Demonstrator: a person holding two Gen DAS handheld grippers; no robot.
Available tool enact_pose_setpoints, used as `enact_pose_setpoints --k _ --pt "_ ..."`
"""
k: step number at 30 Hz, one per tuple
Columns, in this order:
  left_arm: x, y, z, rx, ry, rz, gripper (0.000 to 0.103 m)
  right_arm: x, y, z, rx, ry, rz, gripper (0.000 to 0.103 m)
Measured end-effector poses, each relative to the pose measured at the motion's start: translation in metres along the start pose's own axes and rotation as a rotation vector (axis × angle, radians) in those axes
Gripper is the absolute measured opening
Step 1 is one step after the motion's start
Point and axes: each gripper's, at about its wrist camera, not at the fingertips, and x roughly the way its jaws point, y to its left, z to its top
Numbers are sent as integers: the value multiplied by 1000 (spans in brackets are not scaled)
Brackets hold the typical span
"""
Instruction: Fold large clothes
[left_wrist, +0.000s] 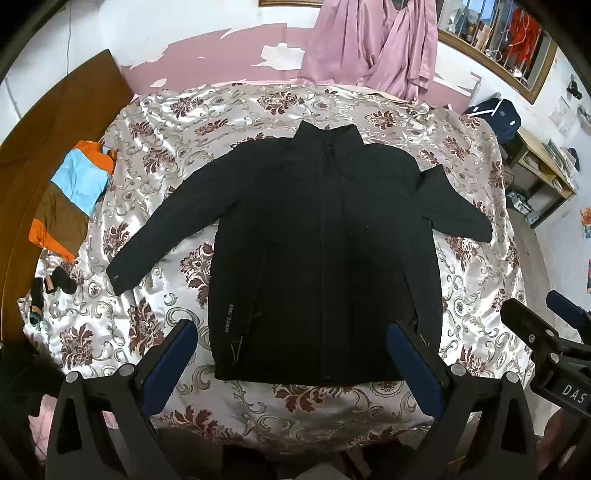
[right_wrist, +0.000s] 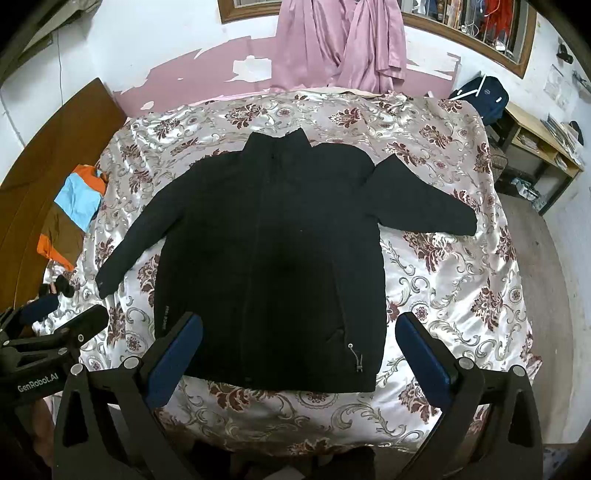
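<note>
A black zip-up jacket lies flat, front up, on a floral bedspread, collar at the far end, both sleeves spread out to the sides. It also shows in the right wrist view. My left gripper is open and empty, held above the jacket's near hem. My right gripper is open and empty, also above the near hem. The right gripper's body shows at the right edge of the left wrist view.
An orange, blue and brown garment lies at the bed's left edge by a wooden headboard. Small dark items lie near it. Pink cloth hangs on the far wall. A wooden shelf unit stands right.
</note>
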Motion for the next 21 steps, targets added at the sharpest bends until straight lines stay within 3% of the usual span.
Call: enact_pose_setpoints --k 21 --pt "0 1 0 -4 3 -2 103 0 4 1 0 -2 -1 102"
